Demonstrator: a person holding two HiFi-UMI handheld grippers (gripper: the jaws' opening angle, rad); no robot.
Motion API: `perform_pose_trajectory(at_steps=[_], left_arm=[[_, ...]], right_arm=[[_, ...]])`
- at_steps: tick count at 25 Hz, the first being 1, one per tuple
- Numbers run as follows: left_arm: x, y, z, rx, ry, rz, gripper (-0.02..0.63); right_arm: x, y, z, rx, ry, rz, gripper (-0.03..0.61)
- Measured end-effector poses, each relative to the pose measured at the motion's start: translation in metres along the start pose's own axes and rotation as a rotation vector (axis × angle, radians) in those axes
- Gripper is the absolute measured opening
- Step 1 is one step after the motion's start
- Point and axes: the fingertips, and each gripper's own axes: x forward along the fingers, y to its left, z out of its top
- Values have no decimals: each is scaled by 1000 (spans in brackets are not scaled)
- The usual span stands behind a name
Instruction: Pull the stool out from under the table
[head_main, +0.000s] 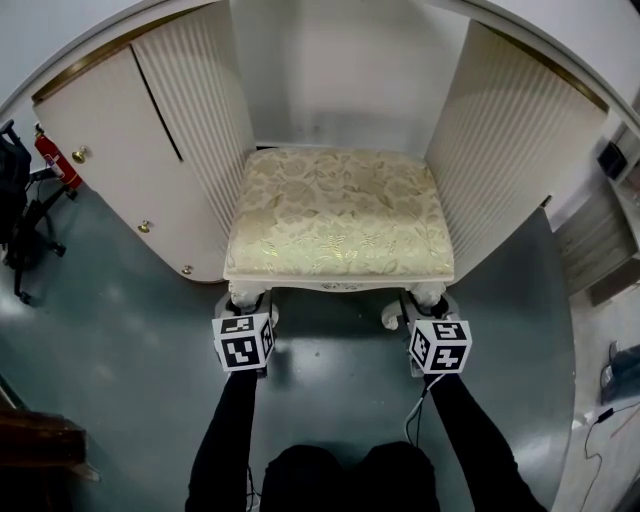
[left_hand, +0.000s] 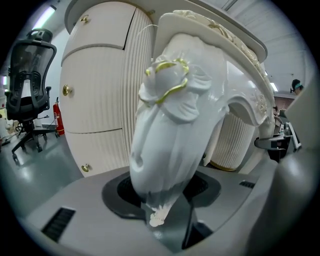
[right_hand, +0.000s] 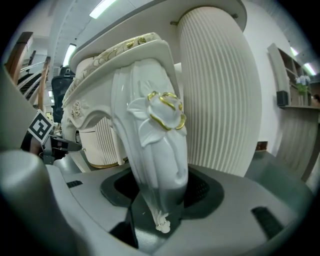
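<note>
A white curved-front surface (head_main: 100, 48) with a gold-trimmed edge stands against a pale wall. It rests on two cream fluted pedestals, the left pedestal (head_main: 195, 130) and the right pedestal (head_main: 510, 140), with an open bay between them. A smooth cream cabinet door (head_main: 110, 160) with small brass knobs adjoins the left pedestal.

The cream stool with a gold floral cushion and carved white legs (head_main: 340, 210) sits in that bay, its back part between the pedestals and its front edge level with their fronts. All around is a glossy grey-green floor (head_main: 120, 330).

The left tool (head_main: 247, 312) is clamped on the stool's left front leg (head_main: 248, 295). Its own view shows the leg (left_hand: 170, 125), with a gold-edged carved flower, filling the gap between the jaws of the left tool (left_hand: 162, 195), low down near the foot. The right tool (head_main: 425, 312) grips the right front leg (head_main: 428, 295) in the same way; there too the leg (right_hand: 155, 140) stands between the jaws of the right tool (right_hand: 160, 192).

Black sleeves (head_main: 225, 430) run back from both tools.

At the room's left edge stand a red fire extinguisher (head_main: 55, 160) and a black mesh office chair (left_hand: 27, 75).
</note>
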Motion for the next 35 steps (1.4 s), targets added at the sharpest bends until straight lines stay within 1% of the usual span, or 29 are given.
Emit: perform_pose_trajectory(at_steps=[7,16,35], left_arm=[[0,0,-1,4,18,0,207],[-5,2,1,11,51,-2,207],[-11,2,1,18,88,-27,207]], right_arm=[[1,1,2,-4,-3,2,218],[-4,5,2,9,33,6,217],[-16,10,-1,27,94,11,218]])
